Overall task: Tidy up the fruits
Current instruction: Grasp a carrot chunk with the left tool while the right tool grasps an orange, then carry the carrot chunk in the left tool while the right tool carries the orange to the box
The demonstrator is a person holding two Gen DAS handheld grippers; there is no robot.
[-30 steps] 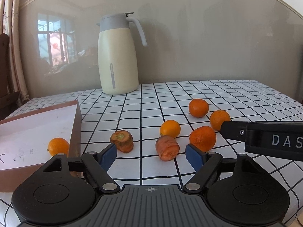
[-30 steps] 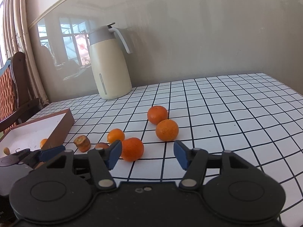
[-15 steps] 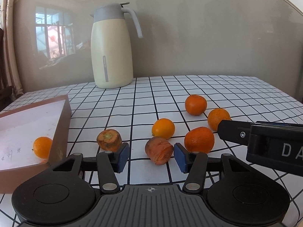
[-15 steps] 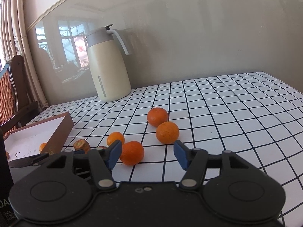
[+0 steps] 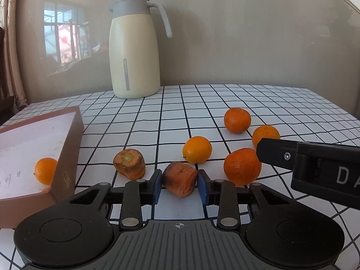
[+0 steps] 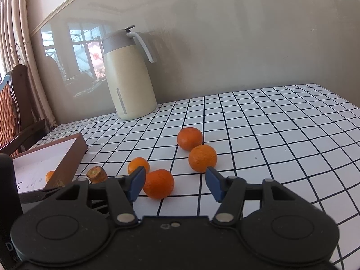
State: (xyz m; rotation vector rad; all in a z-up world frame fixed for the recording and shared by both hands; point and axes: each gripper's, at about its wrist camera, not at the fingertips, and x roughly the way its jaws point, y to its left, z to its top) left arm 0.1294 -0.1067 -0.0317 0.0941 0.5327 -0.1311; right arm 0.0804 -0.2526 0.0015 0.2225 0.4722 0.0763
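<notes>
My left claw (image 5: 179, 186) has just been closing and now pinches the carrot stub (image 5: 180, 181) near the worktop's (image 5: 281, 103) front edge, both pads touching its sides. The stub tapers, so I judge it could squirt forward or twist out as I lift. It could also knock the orange (image 5: 242, 166) just beside it and set it rolling. My right claw (image 6: 174, 182) stands spread and empty, close enough to clash. The box (image 5: 67, 144) waits by the left edge.
</notes>
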